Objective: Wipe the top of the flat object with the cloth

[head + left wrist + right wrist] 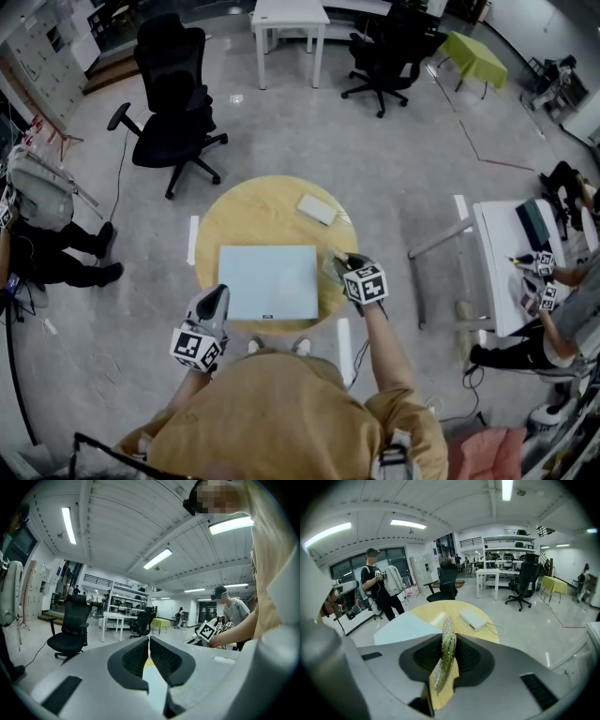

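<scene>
Two grippers | head view: cloth point(332, 266) barely discernible at right gripper point(343, 263), beside flat object point(268, 281) | right gripper view: jaws pinch cloth | left gripper point(149, 654): jaws together, empty

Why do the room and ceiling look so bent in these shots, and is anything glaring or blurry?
Head view: a wide lens bows the floor around the round table, the corners darken and the light is even. Left gripper view: there is a black rim, the ceiling lights glare, and the left claw looks soft up close. Right gripper view: the same bending, and the cloth shows speckled highlights.
</scene>
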Available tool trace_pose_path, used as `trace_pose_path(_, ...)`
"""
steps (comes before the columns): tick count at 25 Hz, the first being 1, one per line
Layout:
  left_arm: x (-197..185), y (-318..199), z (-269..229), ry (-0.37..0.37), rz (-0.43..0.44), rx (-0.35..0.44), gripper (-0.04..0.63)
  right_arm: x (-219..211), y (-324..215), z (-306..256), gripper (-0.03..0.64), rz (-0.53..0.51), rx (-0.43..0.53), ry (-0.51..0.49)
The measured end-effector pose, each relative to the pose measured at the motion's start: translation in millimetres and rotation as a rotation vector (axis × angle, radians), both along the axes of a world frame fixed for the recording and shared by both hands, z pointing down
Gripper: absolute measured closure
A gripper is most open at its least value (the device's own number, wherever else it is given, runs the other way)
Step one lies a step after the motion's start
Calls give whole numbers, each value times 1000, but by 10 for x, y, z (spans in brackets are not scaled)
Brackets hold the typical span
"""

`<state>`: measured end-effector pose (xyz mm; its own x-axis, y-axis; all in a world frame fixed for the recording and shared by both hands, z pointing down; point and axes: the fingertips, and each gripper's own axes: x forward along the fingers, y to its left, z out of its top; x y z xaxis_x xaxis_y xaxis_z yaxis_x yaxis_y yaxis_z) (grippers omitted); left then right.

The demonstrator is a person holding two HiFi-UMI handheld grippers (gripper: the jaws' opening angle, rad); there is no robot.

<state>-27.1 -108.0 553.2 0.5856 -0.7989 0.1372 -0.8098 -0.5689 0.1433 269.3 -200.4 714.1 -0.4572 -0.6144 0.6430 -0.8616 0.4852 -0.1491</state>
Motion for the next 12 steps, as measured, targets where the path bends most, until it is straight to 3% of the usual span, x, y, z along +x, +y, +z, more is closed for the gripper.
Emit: trace_pose_path(12,-313,87,-86,0,-33,4,580,-740,199,-1217,555,-28,249,-135)
